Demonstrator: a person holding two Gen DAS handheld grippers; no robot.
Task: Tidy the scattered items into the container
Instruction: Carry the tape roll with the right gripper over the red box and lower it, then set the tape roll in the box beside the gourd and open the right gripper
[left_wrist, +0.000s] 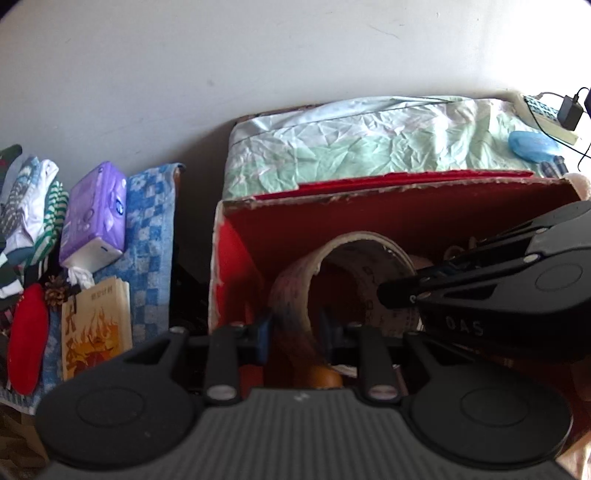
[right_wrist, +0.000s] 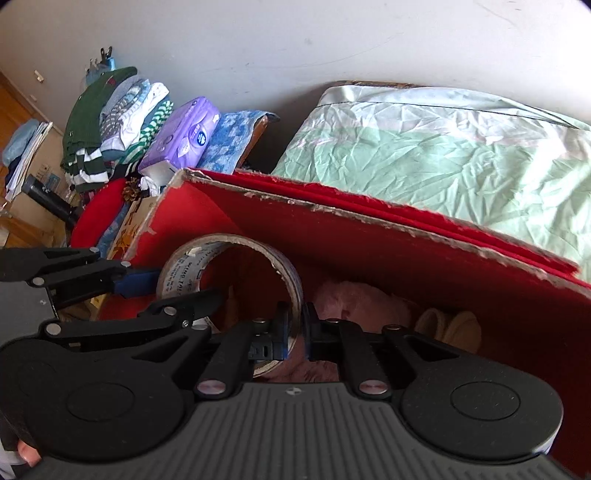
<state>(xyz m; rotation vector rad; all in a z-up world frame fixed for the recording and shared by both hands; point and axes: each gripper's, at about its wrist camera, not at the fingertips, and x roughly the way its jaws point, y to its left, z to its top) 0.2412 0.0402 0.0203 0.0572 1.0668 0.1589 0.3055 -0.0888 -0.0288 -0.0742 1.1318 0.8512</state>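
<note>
A home bedroom: rumpled bedding (right_wrist: 461, 155), folded clothes (right_wrist: 107, 122), tissue pack (left_wrist: 94, 214).

Bed under pale green sheet (left_wrist: 369, 147): red box (left_wrist: 461, 218) rests on it, blue case (left_wrist: 532, 146) near far corner. Beside it, checked towel (left_wrist: 151, 229) carries tissue pack (left_wrist: 94, 214), book (left_wrist: 98, 328), folded clothes (left_wrist: 29, 206).

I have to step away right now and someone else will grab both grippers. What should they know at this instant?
Left gripper: shut on the tape roll, over the red box.
Right gripper: shut on the same roll's wall, from the other side.
Roll stands on edge, inside the box's walls, not released.
Already in the box: pink soft item, beige item.
Left to do: open both grippers so the roll drops in. Outside the box, on the left: tissue pack, red cloth item, pinecone, book.
</note>
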